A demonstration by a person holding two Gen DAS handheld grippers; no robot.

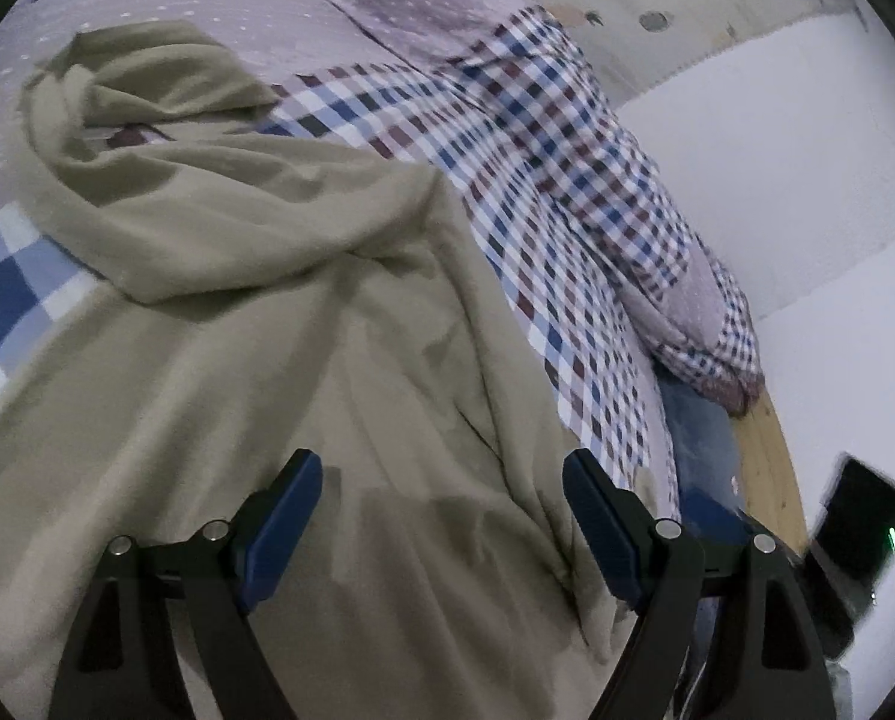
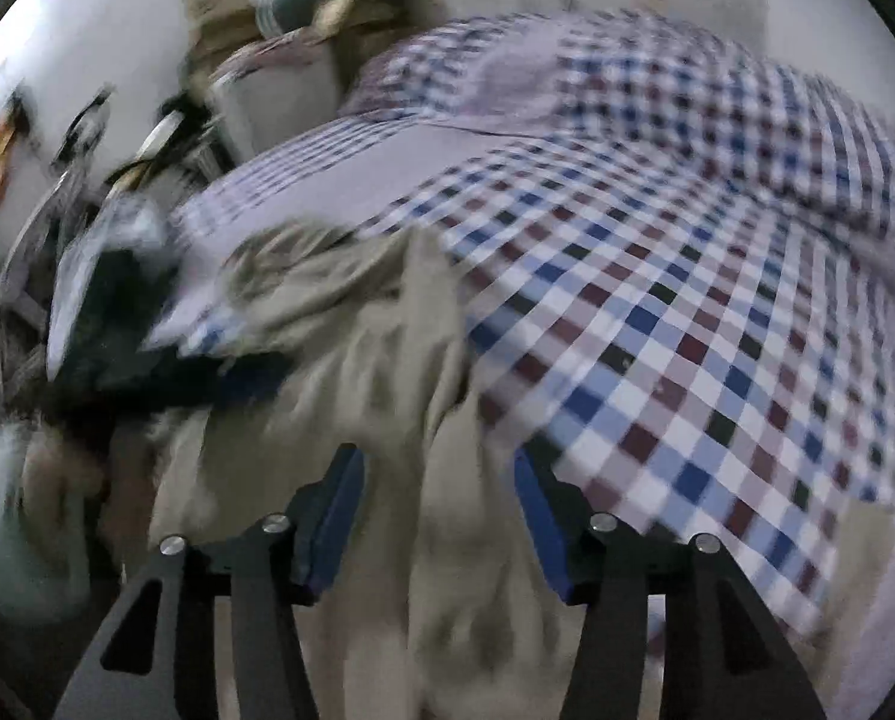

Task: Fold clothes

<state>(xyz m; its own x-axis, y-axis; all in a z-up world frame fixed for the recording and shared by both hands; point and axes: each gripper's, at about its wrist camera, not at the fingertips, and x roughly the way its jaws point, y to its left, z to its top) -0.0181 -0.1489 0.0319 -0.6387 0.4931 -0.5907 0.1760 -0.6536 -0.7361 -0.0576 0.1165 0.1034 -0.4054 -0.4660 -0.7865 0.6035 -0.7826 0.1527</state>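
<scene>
A: What did the left wrist camera show?

B: A rumpled olive-beige fleece garment [image 1: 255, 312] spread over the blue, maroon and white checked bedsheet [image 1: 543, 156]. The left gripper [image 1: 441, 498] hung over its near part with the blue-padded fingers [image 1: 285, 516] spread wide, cloth below the gap but nothing pinched. On the right ran the wooden bed edge [image 1: 771, 468], and beyond it a white floor [image 1: 807, 192] and a black device with a small green light [image 1: 861, 522].

A: And the right wrist camera?

B: It was blurred. The same garment [image 2: 351, 348] lay bunched on the checked sheet [image 2: 687, 312], a ridge of it running up between the right gripper's [image 2: 438, 492] fingers. Those fingers also stood wide apart; whether the pads touched the cloth, I could not tell.

A: Anything only that view had?

B: A cluttered heap of boxes and stacked things [image 2: 279, 24] at the far left, too smeared to name, and something dark [image 2: 147, 360] at the garment's left edge. The wooden edge and the black device appeared only in the left view.
</scene>
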